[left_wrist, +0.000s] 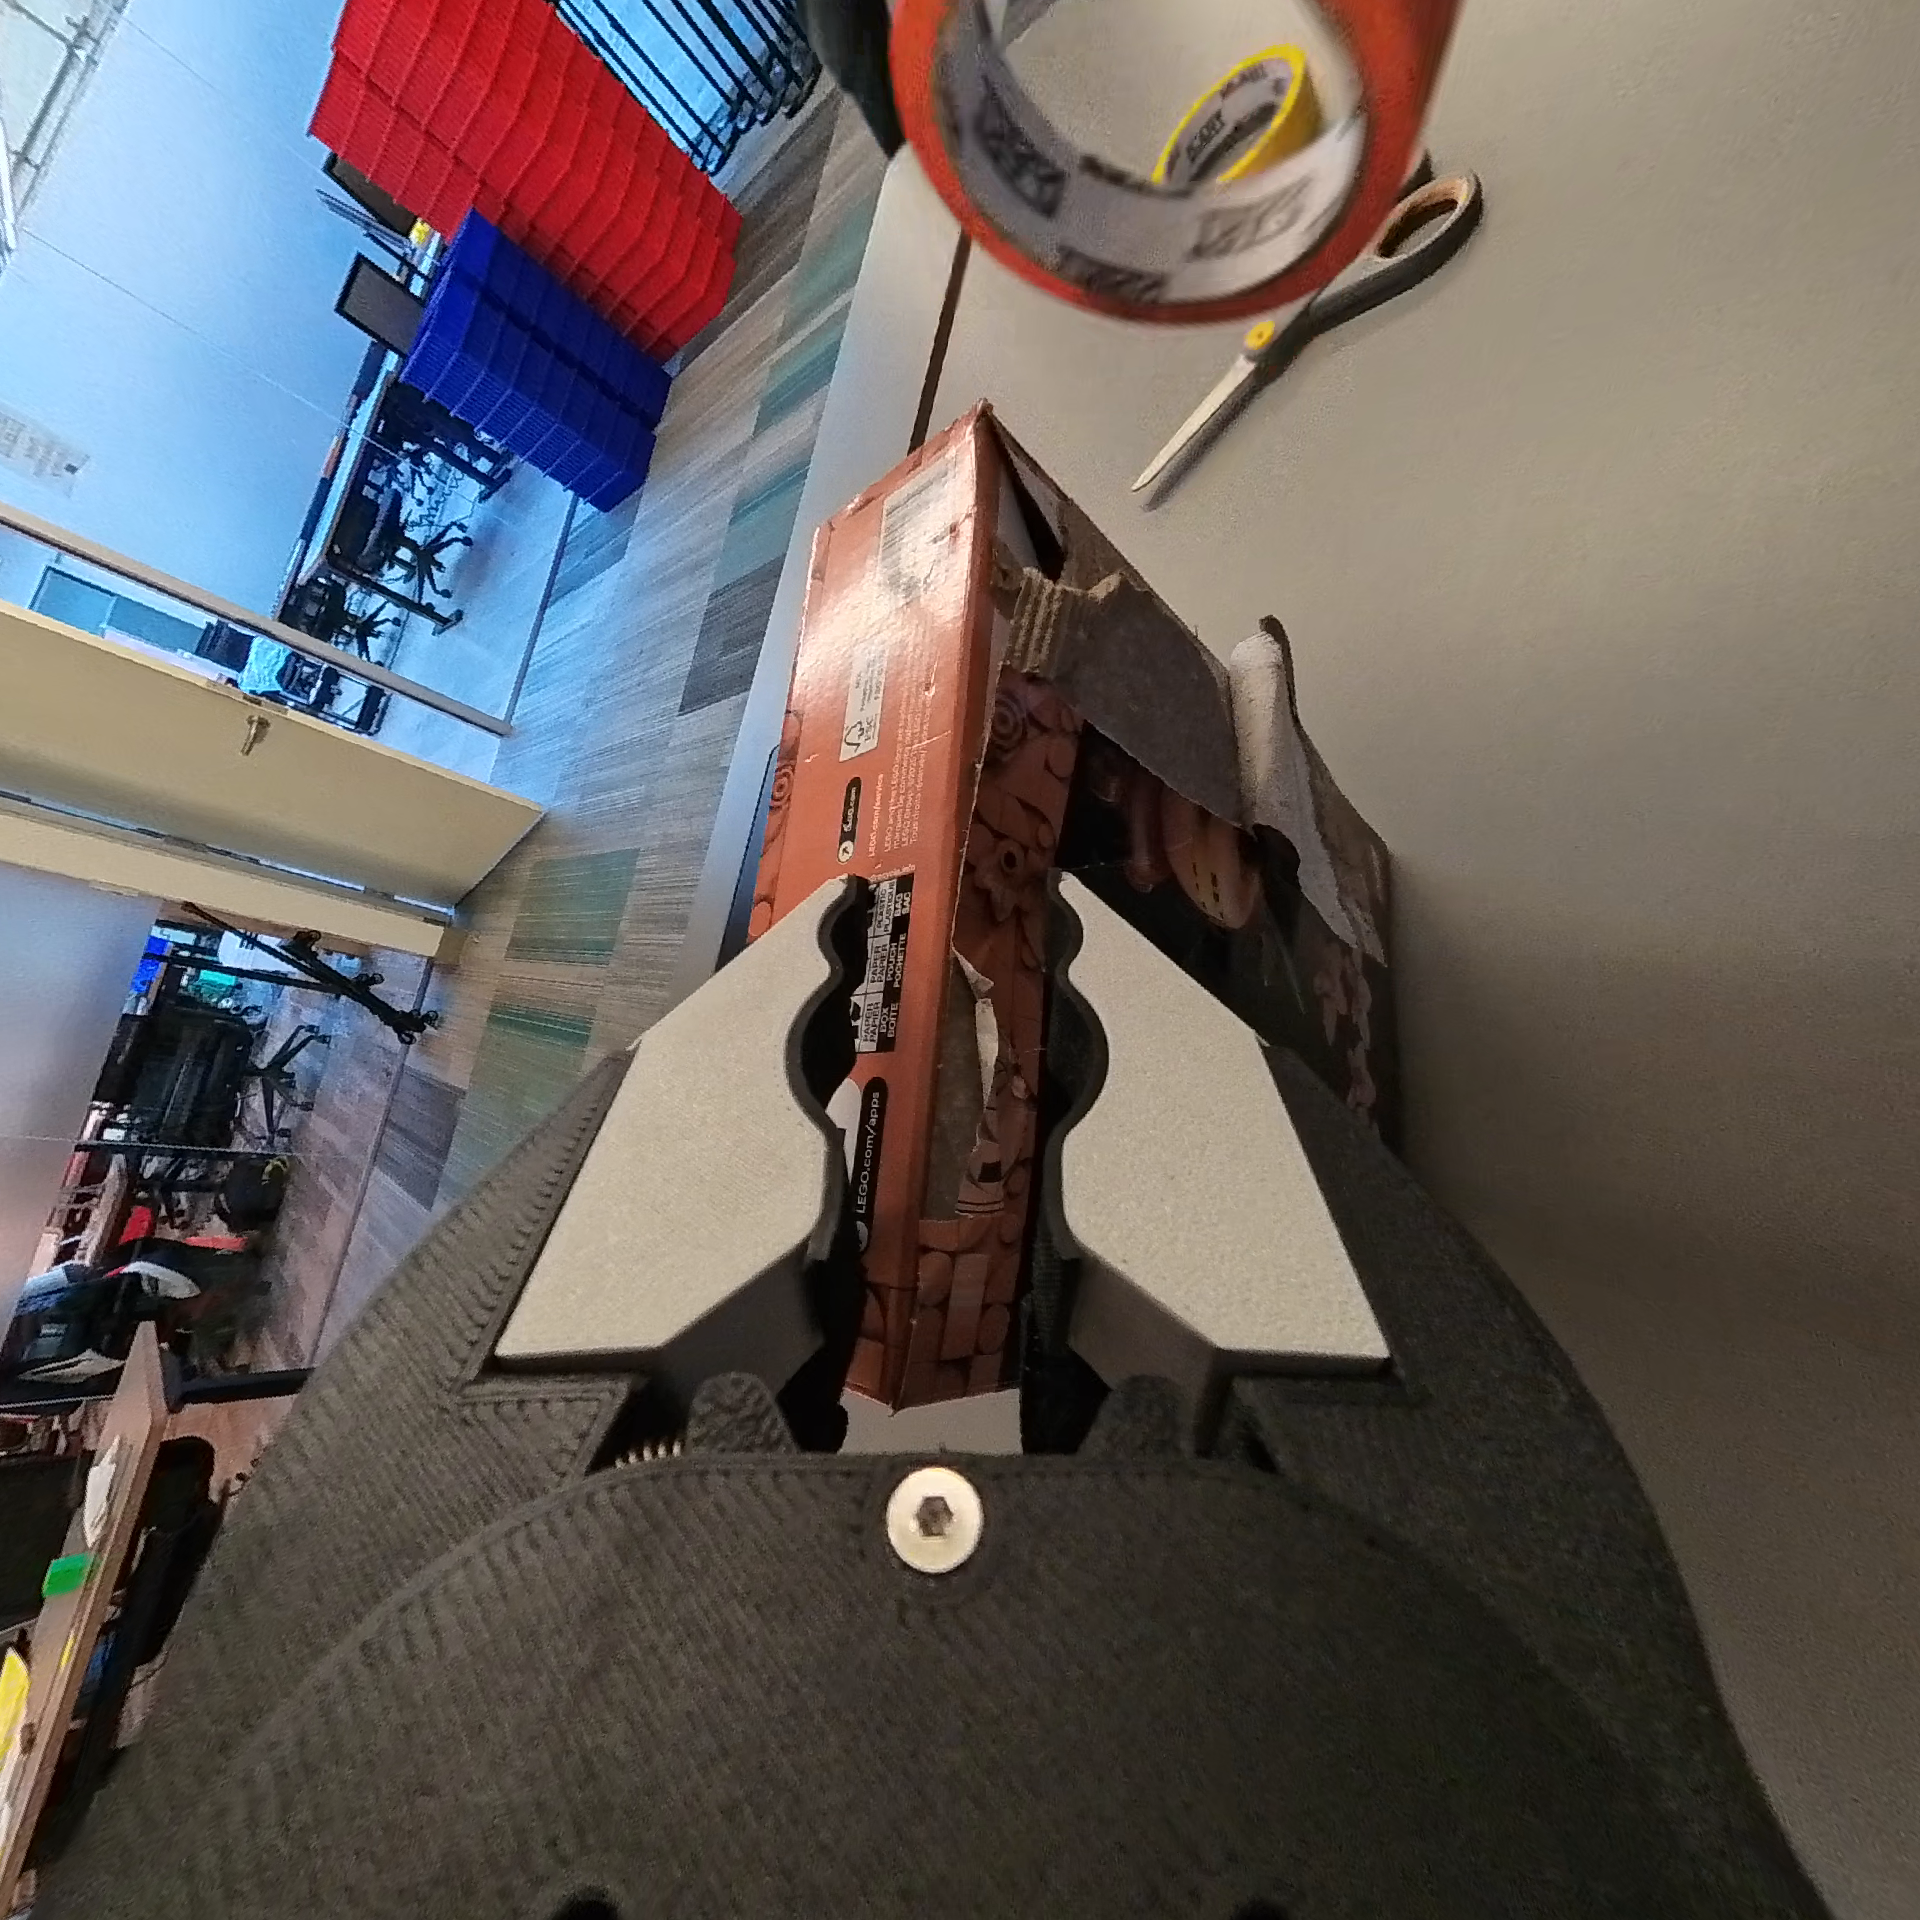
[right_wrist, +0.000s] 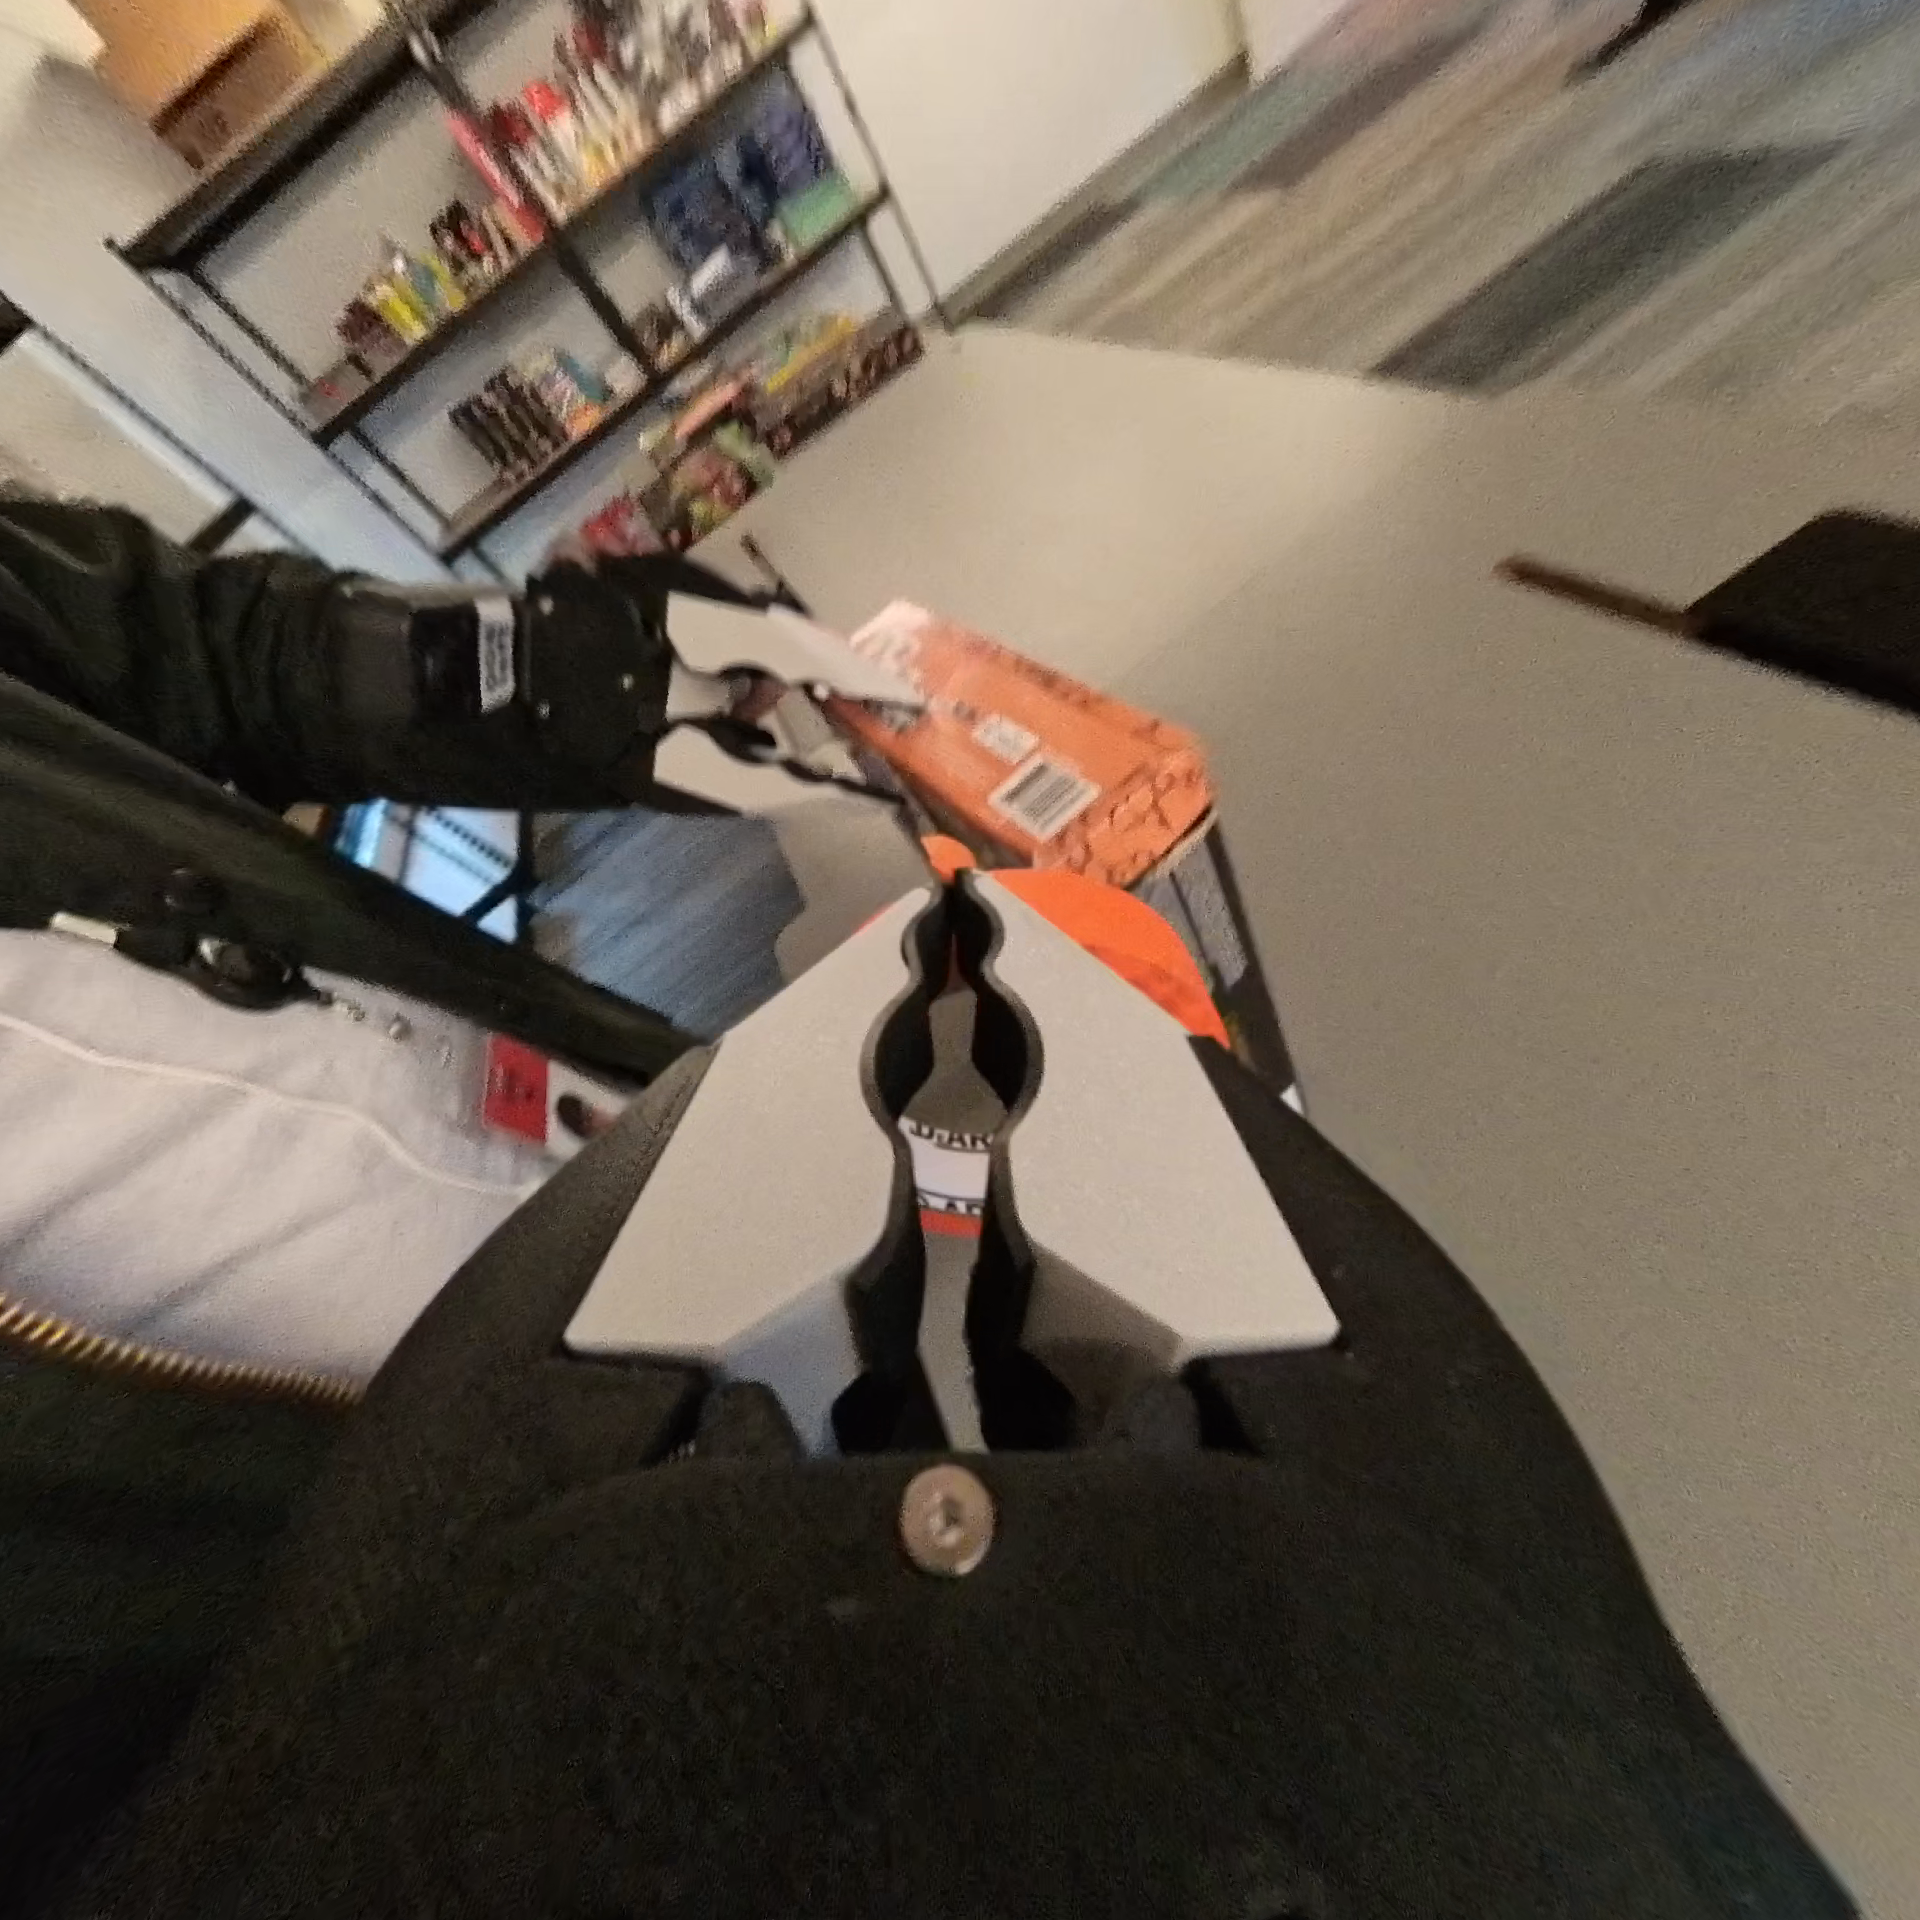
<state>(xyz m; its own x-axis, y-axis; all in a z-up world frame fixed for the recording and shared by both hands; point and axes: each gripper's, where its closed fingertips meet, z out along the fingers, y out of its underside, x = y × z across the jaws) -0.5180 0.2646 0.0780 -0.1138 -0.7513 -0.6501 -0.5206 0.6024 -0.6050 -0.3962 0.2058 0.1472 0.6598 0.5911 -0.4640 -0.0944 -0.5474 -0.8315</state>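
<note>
- Left gripper (left_wrist: 951, 894): fingers clenched on torn brown printed box (left_wrist: 914, 727) with barcode sticker, standing on grey counter (left_wrist: 1610, 935).
- Right gripper (right_wrist: 956, 883): fingers clenched on orange tape roll (right_wrist: 1101, 935) with lettered white liner, near box.
- Far right: scissors (left_wrist: 1299, 332), yellow tape roll (left_wrist: 1242, 125).

The box (left_wrist: 914, 935) stands on edge on the table (left_wrist: 1662, 935), its near end clamped between the fingers of the left gripper (left_wrist: 951, 894). A roll of tape (left_wrist: 1153, 156) hangs above the table beyond the box's far end, pinched at its rim by the right gripper (right_wrist: 956, 883). Scissors (left_wrist: 1309, 332) lie flat on the table behind and to the right of the box, well apart from it. A second tape roll (left_wrist: 1242, 120) lies on the table farther back, seen through the held roll's hole
</note>
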